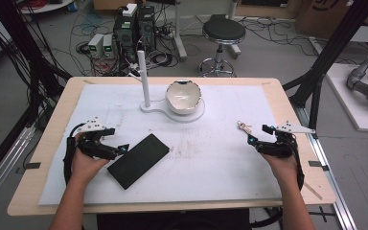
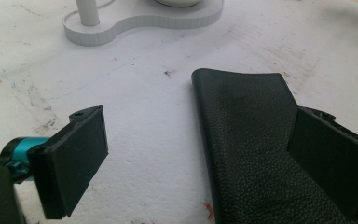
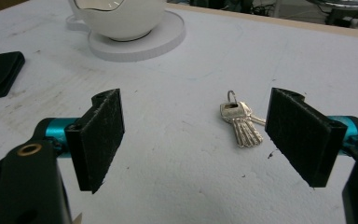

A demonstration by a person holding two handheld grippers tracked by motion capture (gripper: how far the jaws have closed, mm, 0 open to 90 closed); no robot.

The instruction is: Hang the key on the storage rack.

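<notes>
The black case (image 1: 138,160) lies flat on the white mat (image 1: 211,163), in the lower left part of the high view. The left gripper (image 1: 120,149) sits just beside its left edge, held in the person's left hand (image 1: 87,160). In the left gripper view its jaws stand wide apart with nothing between them, and the right jaw is over the case (image 2: 256,144).

The right gripper (image 1: 258,135) is at the right side of the high view, in the right hand (image 1: 280,160). Its jaws are wide apart too and hold nothing. A bunch of keys (image 3: 240,119) lies on the mat just ahead of them, nearer the right jaw.

Near the top middle of the mat stands a white bowl (image 1: 184,96) on a white stand (image 1: 159,109) with a tall white post (image 1: 143,76).
</notes>
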